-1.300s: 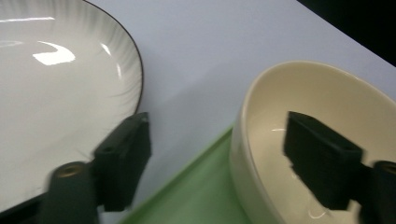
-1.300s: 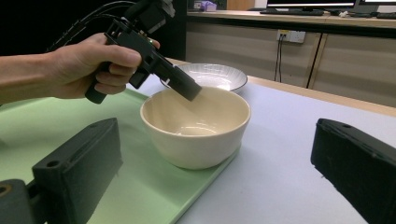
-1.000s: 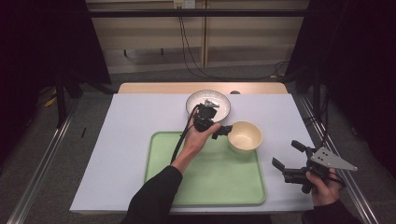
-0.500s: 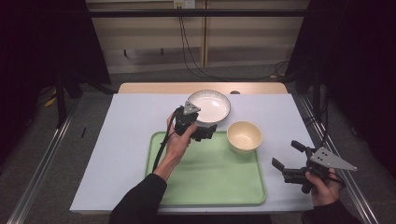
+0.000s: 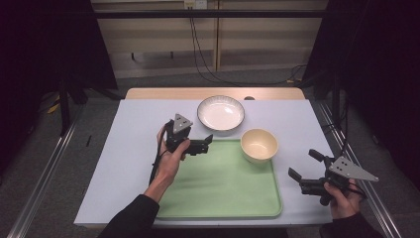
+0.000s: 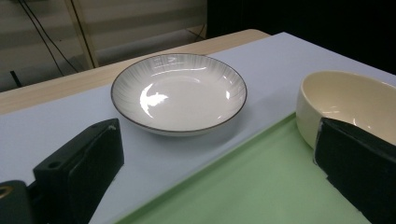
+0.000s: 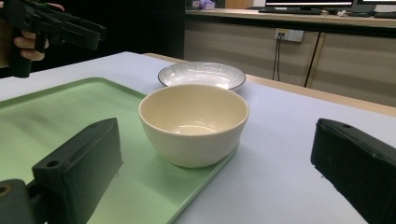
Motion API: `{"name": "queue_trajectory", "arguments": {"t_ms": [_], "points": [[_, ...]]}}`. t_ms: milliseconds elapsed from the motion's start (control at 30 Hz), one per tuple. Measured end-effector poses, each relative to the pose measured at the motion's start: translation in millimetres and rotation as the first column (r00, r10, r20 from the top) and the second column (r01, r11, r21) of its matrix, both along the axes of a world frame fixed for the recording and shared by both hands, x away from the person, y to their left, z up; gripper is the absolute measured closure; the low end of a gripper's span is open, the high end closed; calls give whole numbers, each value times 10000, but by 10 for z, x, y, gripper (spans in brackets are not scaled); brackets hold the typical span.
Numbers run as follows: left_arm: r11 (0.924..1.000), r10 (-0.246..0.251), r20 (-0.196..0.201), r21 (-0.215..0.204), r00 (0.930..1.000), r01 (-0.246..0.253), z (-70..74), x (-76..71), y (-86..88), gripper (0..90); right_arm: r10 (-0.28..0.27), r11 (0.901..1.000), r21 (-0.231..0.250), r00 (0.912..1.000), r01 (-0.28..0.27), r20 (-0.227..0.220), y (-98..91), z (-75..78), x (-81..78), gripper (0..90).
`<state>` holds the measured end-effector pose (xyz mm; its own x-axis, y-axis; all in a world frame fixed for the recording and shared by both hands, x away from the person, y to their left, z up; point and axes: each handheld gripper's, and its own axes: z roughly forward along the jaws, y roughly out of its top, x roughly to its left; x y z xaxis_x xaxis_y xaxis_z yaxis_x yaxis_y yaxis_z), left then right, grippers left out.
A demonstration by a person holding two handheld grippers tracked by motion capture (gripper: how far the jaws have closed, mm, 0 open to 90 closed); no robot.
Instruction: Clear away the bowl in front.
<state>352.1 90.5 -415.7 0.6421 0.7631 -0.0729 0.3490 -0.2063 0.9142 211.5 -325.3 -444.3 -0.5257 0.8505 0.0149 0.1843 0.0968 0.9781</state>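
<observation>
Right now my left gripper [image 5: 207, 142] hangs over the tray's [image 5: 218, 183] far left corner, jaws spread wide with nothing between them, pointing toward the table's right side. Its own view looks past both jaws at the white plate [image 6: 179, 93], which sits on the table's white sheet [image 5: 129, 148] near the far edge, just beyond the tray's far rim. Cream bowl [image 5: 259, 145] sits on the tray's far right corner, overhanging the rim a bit; the right gripper view shows the bowl's [image 7: 194, 122] base partly on the green surface, partly past its edge. Plate and bowl are near each other, not touching. My right gripper [image 5: 305, 167] is held near the table's right edge, toward the near corner, just off the tray's right rim, jaws also wide apart and holding nothing. It points left and toward the far side, with the bowl framed between its jaws but well ahead of them. Left hand [image 7: 28, 44] with its gripper shows at that view's top left.
</observation>
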Motion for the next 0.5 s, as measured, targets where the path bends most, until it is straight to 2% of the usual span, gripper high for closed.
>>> {"name": "queue_trajectory", "arguments": {"t_ms": [33, 100, 167, 200, 267, 300, 367, 433, 500], "points": [[10000, 10, -55, -98, 10000, -11, -4, -24, 39, 17, 14, 10000, 20, 10000, -15, 4, 2, -1, 1, 17], [10000, 65, 40, 50, 10000, -65, -12, -86, 121, 23, -9, 10000, -59, 10000, 10, 72, -7, 0, 3, 17], [9994, 276, 45, -189, 9996, -275, -21, -137, 211, 24, -20, 10000, -34, 10000, 20, 63, -7, 2, 4, 18], [9990, 425, 59, -106, 9991, -425, -13, -158, 257, 23, -10, 10000, 3, 10000, 10, 26, -2, 1, 3, 18], [9978, 654, 209, -71, 9976, -653, 4, -189, 343, 24, -38, 10000, 44, 10000, 38, 37, 2, 2, 4, 17], [9965, 786, 233, -309, 9966, -779, 15, -210, 384, 26, -7, 10000, 27, 10000, 7, 14, 1, 1, 2, 17], [9941, 1072, 537, -193, 9928, -1063, 32, -257, 447, 35, -10, 10000, 56, 10000, 10, -3, 4, 1, 2, 17], [9952, 957, 433, -260, 9945, -946, 38, -297, 512, 33, -2, 10000, 55, 10000, 2, -14, 7, 1, 1, 17], [9939, 1092, 545, -206, 9925, -1082, 36, -361, 575, 35, -23, 10000, 21, 10000, 23, 17, 6, -2, 5, 17]]}}
